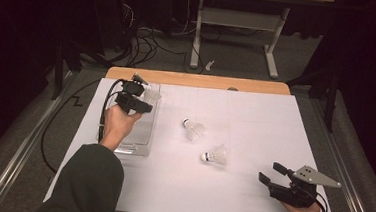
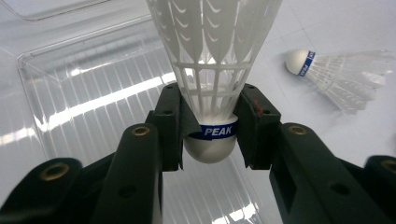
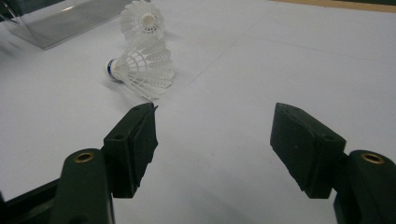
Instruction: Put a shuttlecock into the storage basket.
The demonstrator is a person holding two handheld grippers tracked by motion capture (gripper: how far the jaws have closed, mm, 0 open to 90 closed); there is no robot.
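My left gripper (image 1: 144, 97) is shut on a white feathered shuttlecock (image 1: 153, 96) and holds it over the far end of a clear plastic tray (image 1: 141, 139). In the left gripper view the jaws (image 2: 211, 128) pinch its cork at the blue "PEAK" band (image 2: 214, 132), skirt pointing away, with the ribbed tray (image 2: 93, 93) beneath. Two more shuttlecocks lie on their sides on the white sheet, one mid-table (image 1: 194, 130) and one nearer me (image 1: 216, 156). My right gripper (image 1: 270, 174) rests open at the front right, empty, its jaws (image 3: 215, 135) facing the nearer shuttlecock (image 3: 142, 70) and the farther one (image 3: 142, 21).
A white sheet (image 1: 255, 125) covers the wooden table, whose far edge (image 1: 198, 80) shows bare. The tray (image 3: 60, 23) sits along the left side. A loose shuttlecock (image 2: 336, 74) lies right of the tray in the left gripper view. Cables and desk legs stand beyond the table.
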